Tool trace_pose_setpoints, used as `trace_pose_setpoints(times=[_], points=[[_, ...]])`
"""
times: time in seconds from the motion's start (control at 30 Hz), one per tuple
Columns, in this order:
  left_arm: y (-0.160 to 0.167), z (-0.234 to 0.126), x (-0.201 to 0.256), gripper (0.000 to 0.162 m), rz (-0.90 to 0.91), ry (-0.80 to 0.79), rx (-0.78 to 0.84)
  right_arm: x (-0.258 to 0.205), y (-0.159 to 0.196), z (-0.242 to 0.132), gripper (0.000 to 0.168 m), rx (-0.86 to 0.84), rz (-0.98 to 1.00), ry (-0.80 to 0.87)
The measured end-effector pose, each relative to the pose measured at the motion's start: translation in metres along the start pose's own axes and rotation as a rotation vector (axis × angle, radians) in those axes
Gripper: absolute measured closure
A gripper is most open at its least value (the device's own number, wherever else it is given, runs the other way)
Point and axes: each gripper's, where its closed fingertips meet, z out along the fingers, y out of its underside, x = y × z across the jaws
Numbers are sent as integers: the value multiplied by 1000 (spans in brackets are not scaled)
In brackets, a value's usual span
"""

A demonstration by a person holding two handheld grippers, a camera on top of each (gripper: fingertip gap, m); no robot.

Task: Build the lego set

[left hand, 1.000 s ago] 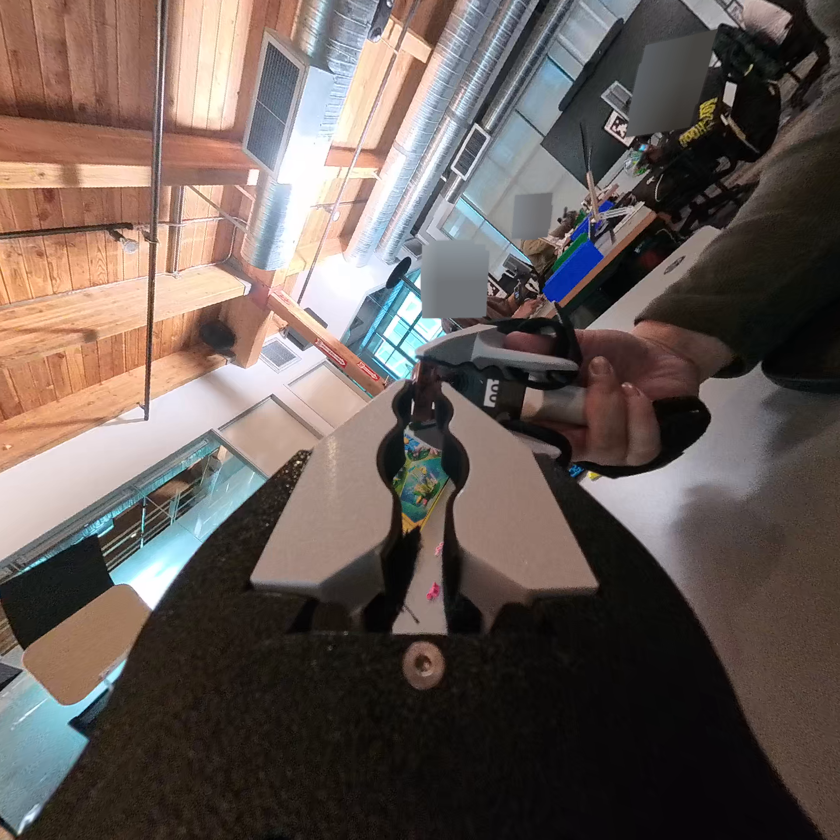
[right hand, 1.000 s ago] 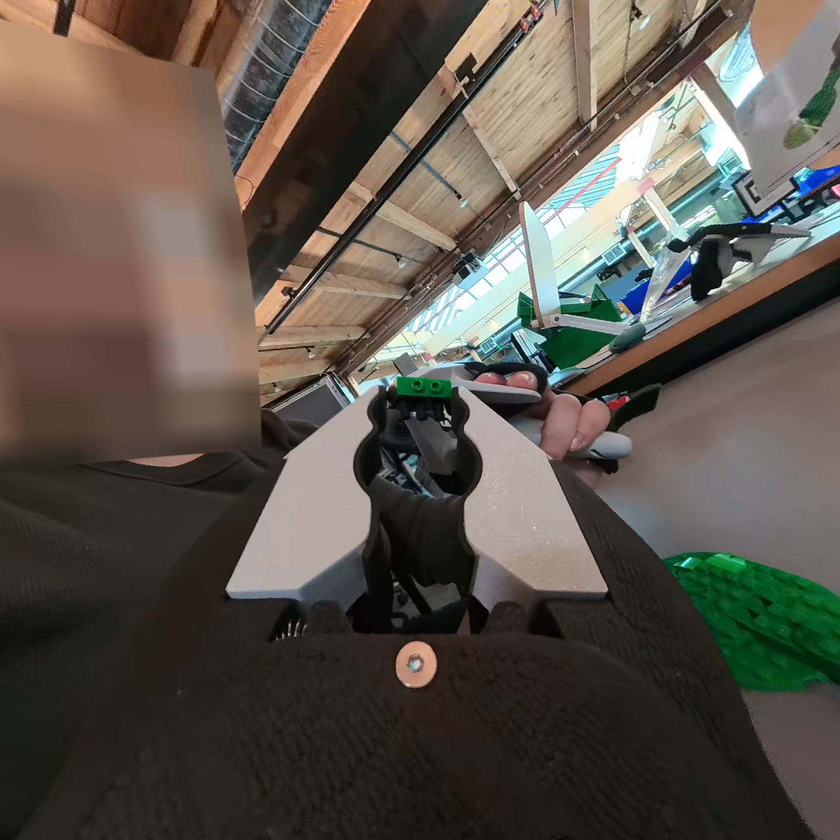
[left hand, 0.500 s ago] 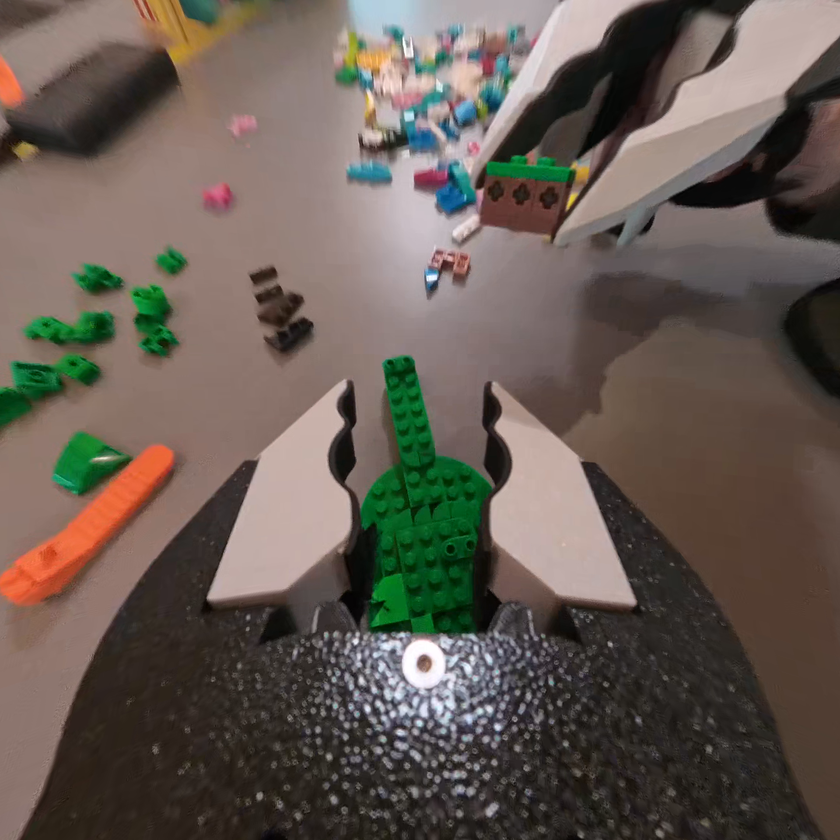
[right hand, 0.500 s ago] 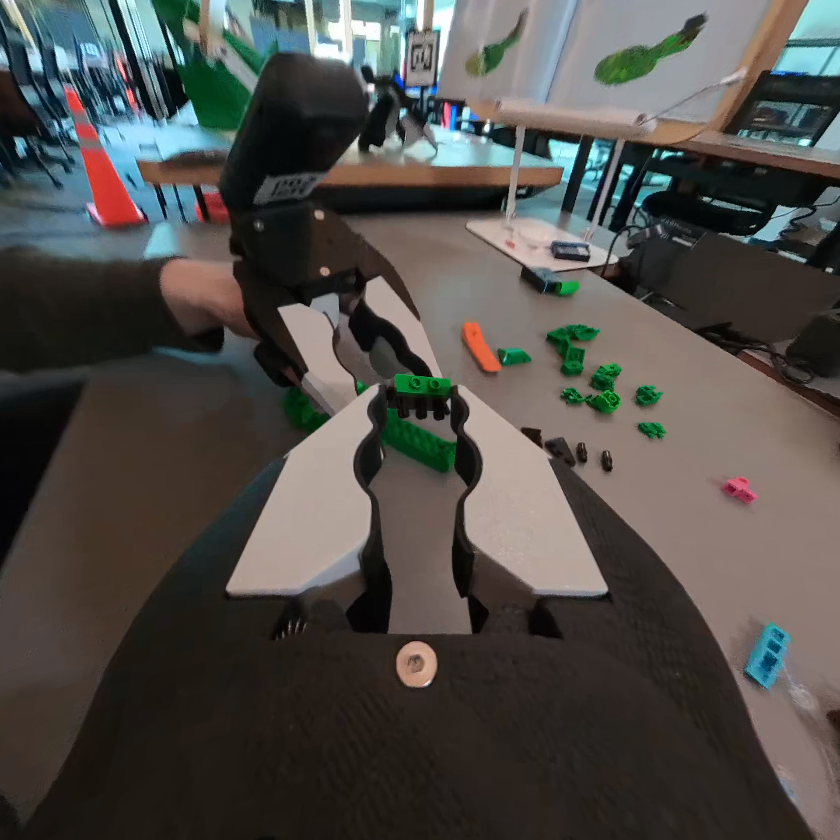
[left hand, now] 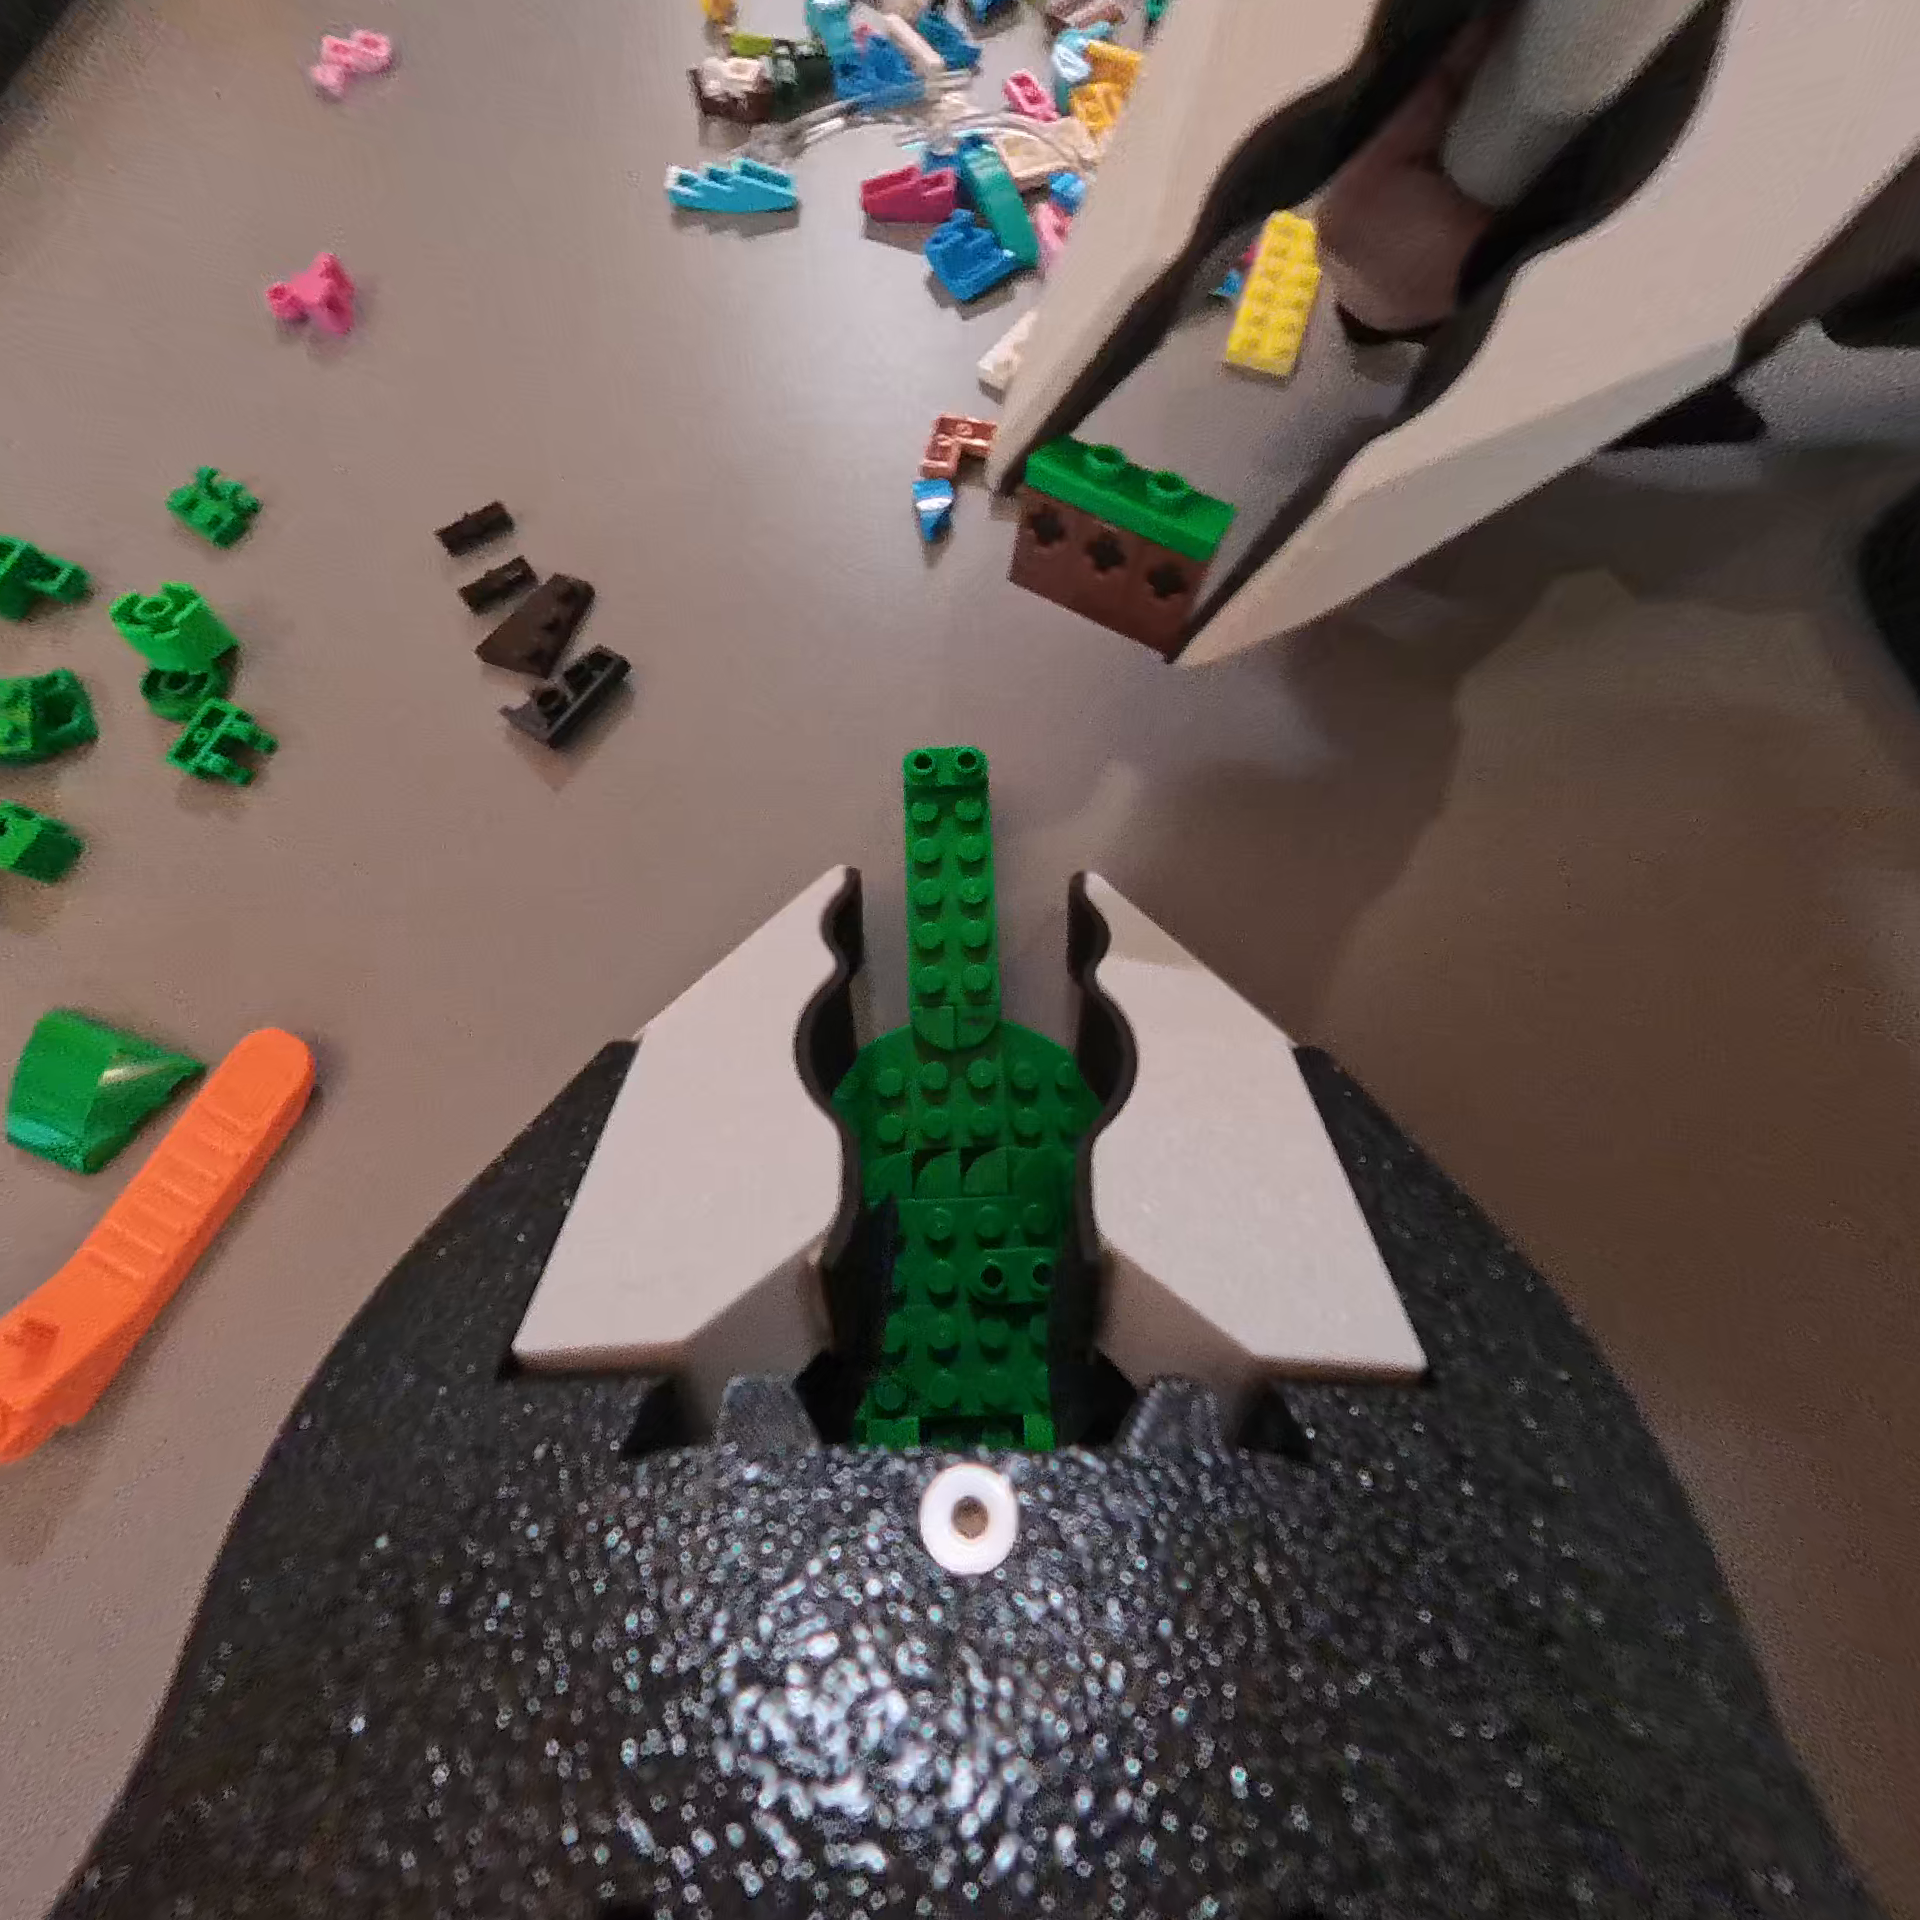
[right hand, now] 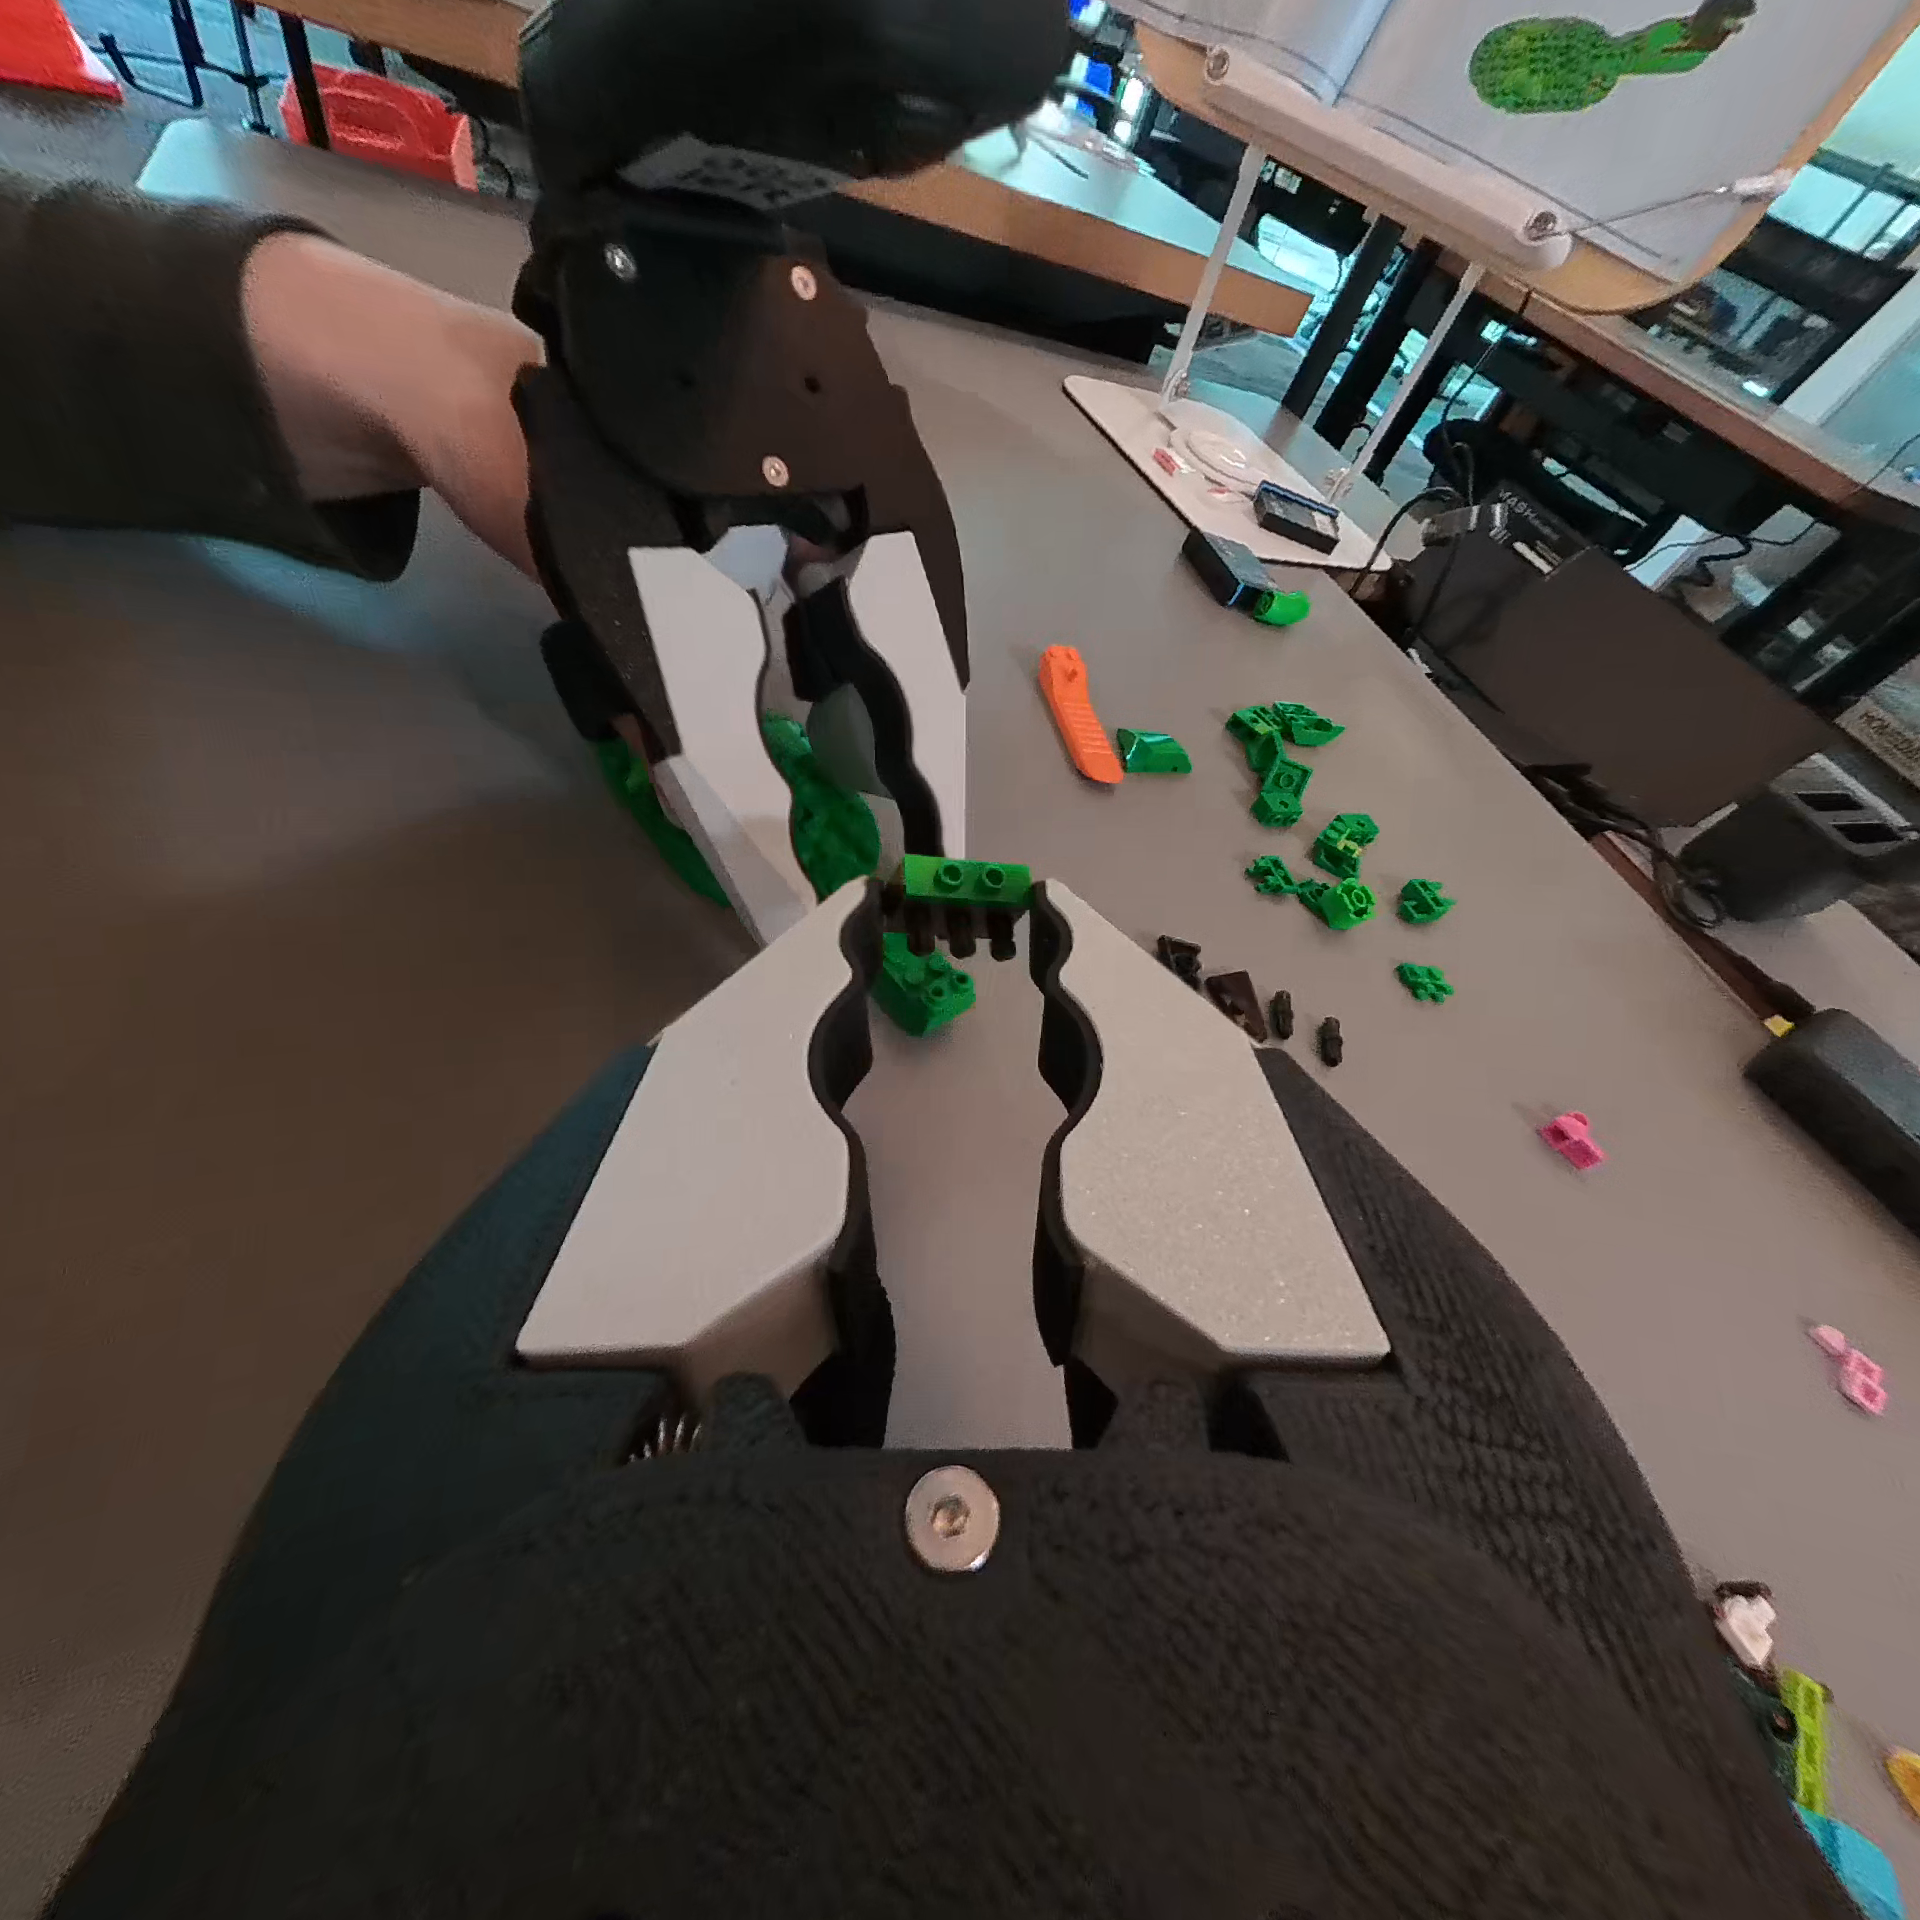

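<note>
The left gripper is reaching down over the grey table with its jaws spread to either side of the green plate assembly, a flat studded build whose narrow strip is pointing away beyond the fingertips; whether the pads are touching its edges cannot be told. The right gripper is hovering just beyond that strip, its jaws pinching a small stack, a green two-stud plate sitting on a brown brick. No box or tray is holding the loose parts: they are lying straight on the table, a mixed-colour heap at the far side, green pieces and a few dark brown pieces nearer, and an orange brick separator lying beside a green wedge.
</note>
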Motion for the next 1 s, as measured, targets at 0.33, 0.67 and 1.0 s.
trace_pose_setpoints(times=[0.33, 0.67, 1.0], points=[[6, -5, 21, 127, 204, 165, -26, -20, 17, 5, 141, -89, 4, -154], [8, -5, 27, 138, 311, 209, -39, -29, 24, 7, 141, -105, 23, -283], [8, -4, 25, 140, 280, 186, -46, -26, 33, 14, 142, -163, -6, -258]])
